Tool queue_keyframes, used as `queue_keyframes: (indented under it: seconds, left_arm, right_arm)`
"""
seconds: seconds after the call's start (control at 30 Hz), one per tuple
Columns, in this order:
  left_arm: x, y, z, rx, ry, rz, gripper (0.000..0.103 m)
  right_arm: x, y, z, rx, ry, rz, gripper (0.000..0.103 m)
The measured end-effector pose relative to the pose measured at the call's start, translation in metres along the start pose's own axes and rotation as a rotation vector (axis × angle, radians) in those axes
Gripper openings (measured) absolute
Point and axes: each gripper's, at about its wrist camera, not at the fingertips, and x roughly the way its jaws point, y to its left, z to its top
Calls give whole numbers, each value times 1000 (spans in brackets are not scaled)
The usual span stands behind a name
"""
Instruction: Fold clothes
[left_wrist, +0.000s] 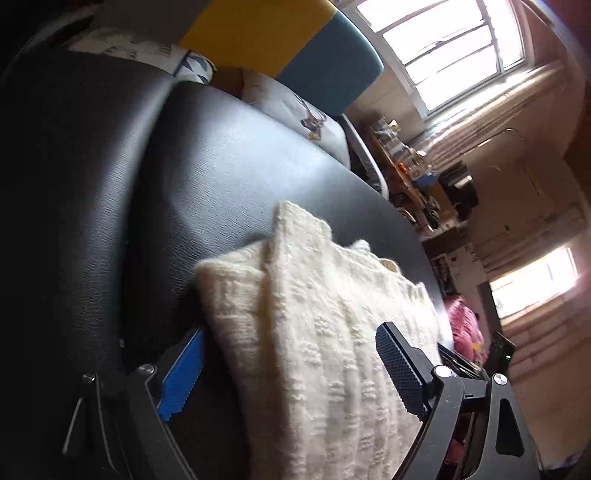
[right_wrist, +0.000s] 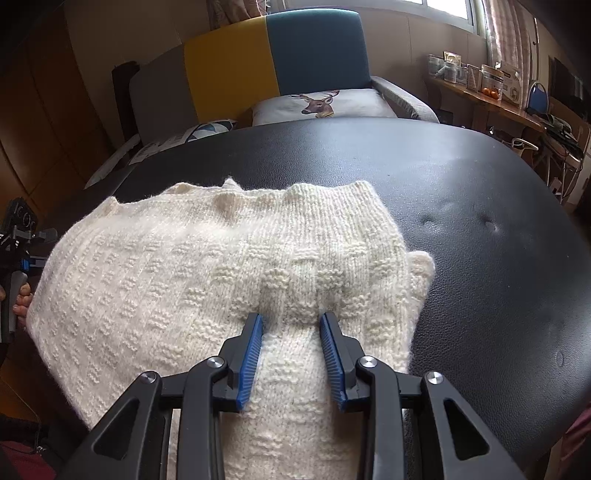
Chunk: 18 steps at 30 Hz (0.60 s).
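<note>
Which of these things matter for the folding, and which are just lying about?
For the job: cream knitted sweater, black padded table, left gripper, right gripper.

Lying about: deer cushion, yellow-and-blue sofa, cluttered wooden shelf.

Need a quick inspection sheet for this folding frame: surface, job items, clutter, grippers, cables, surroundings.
Surface: black padded table, a few dimples on its right part.
Job's things: one cream knit sweater, partly folded, lying on the table.
Clutter: nothing seen on the table besides the sweater.
Grippers: right gripper over the sweater's near part with knit bunched between its fingers, which stand apart; whether it clamps cannot be told. Left gripper wide open, astride the sweater's edge.
Cables: some wires by the side shelf, off the table.
Surroundings: sofa with yellow and teal back, deer cushion, bright window.
</note>
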Motion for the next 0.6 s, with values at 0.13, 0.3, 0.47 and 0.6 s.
queue_keyframes:
  seconds: [0.13, 0.3, 0.47, 0.6]
  left_arm:
    - [7, -8, -3, -9, 43, -45, 88]
    - [6, -5, -3, -69, 43, -62, 67]
    - [11, -1, -8, -57, 42, 22, 23]
    - [3, -9, -9, -33, 7, 54, 20]
  right_arm:
    - [1, -2, 1, -8, -3, 4, 33]
    - [1, -2, 6, -31, 29, 17, 33]
    - [0, -2, 13, -65, 79, 36, 33]
    - [-7, -3, 21, -125, 114, 71, 33]
